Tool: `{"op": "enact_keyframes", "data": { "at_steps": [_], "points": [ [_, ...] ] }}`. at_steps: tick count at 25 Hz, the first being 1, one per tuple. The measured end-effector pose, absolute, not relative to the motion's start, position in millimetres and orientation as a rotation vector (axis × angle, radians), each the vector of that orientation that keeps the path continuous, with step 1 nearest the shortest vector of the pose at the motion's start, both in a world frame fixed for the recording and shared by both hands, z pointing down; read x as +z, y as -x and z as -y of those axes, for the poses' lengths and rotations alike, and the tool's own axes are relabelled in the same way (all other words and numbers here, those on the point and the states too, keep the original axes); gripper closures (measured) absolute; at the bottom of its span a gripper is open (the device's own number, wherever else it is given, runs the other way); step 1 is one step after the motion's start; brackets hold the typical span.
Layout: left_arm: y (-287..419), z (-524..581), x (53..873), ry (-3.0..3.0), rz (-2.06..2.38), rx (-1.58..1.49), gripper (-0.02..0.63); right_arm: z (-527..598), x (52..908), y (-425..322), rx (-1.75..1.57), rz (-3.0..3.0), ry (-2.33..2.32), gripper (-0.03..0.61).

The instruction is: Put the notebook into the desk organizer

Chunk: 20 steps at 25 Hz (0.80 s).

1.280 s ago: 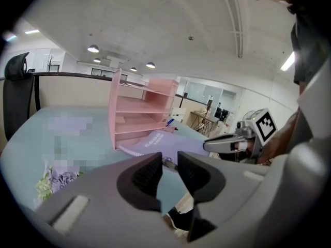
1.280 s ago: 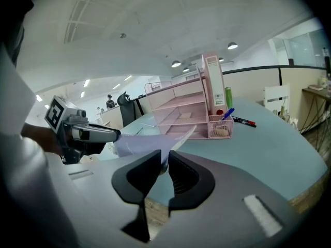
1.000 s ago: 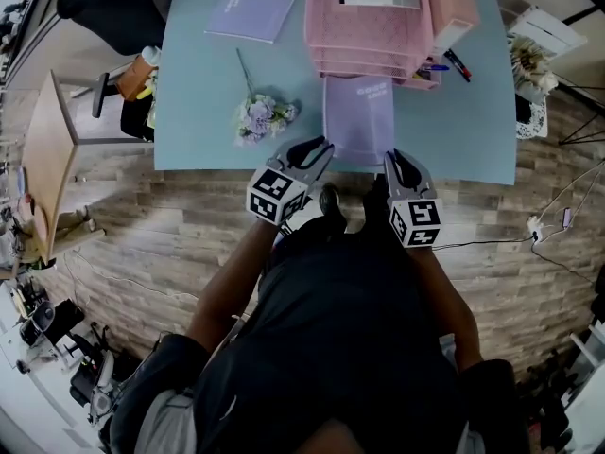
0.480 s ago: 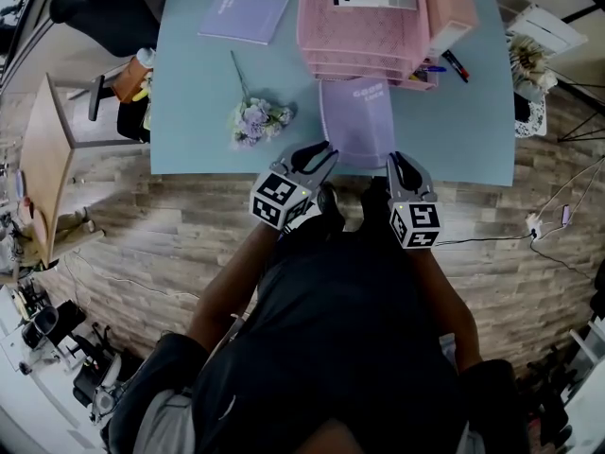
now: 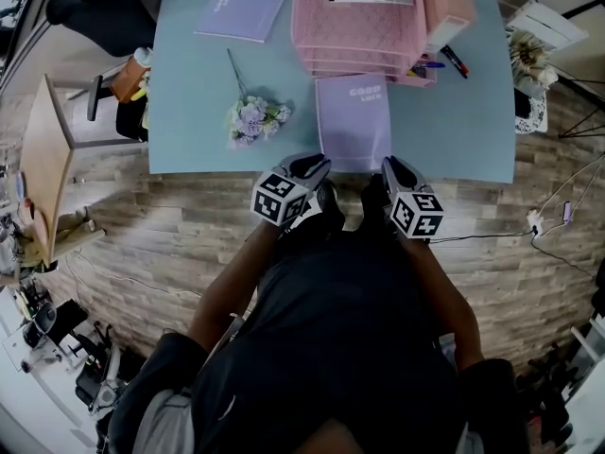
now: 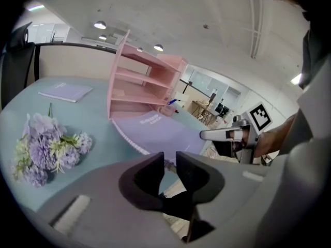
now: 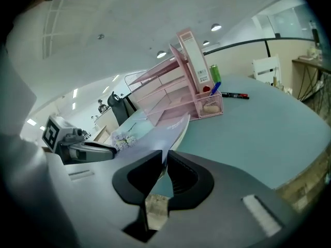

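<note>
Notebook [image 5: 354, 121] flat at the table's [image 5: 198, 102] near edge, long axis running near-to-far, far end just beside the desk organizer [image 5: 359, 22]. Right gripper [image 5: 389, 166] clamped on its near right corner; left gripper [image 5: 312, 165] closing around the near left corner, pads not yet pressing.

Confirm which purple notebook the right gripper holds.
The near notebook before the pink organizer, its corner in the right gripper; the other notebook lies far left, untouched.
</note>
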<state>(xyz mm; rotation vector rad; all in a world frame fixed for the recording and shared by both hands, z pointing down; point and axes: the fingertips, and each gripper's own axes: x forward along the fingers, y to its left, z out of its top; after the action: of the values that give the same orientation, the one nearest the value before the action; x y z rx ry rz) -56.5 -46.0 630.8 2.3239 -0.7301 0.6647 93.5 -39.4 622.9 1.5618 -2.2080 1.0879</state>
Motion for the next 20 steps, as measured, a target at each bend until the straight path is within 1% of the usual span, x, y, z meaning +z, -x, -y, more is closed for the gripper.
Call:
{"op": "enact_keyframes", "data": {
  "at_steps": [2,6,12,16,20],
  "points": [
    [59.8,42.8,649.2,-2.267,0.703,0.706,0.493,40.3,630.8,-93.3,1.133,2.184,-1.545,0.54],
    [59.4,34.3,685.2,-2.186,0.627,0.79,0.508,38.0,649.4,-91.0,1.155,2.122,-1.484,0.545],
    [66.6,48.4,702.8,-2.129,0.685,0.82,0.507,30.5,670.8,-87.8,1.098,2.026,-1.347,0.539],
    [74.6,59.6,703.9,-2.117,0.728,0.809,0.505,34.9,669.7,-94.4,1.028,2.013,-1.316,0.45],
    [78.5,69.5,705.9,-2.1,0.726,0.767,0.502,45.8,676.5,-99.2,1.115,2.011,-1.302,0.417]
  ]
}}
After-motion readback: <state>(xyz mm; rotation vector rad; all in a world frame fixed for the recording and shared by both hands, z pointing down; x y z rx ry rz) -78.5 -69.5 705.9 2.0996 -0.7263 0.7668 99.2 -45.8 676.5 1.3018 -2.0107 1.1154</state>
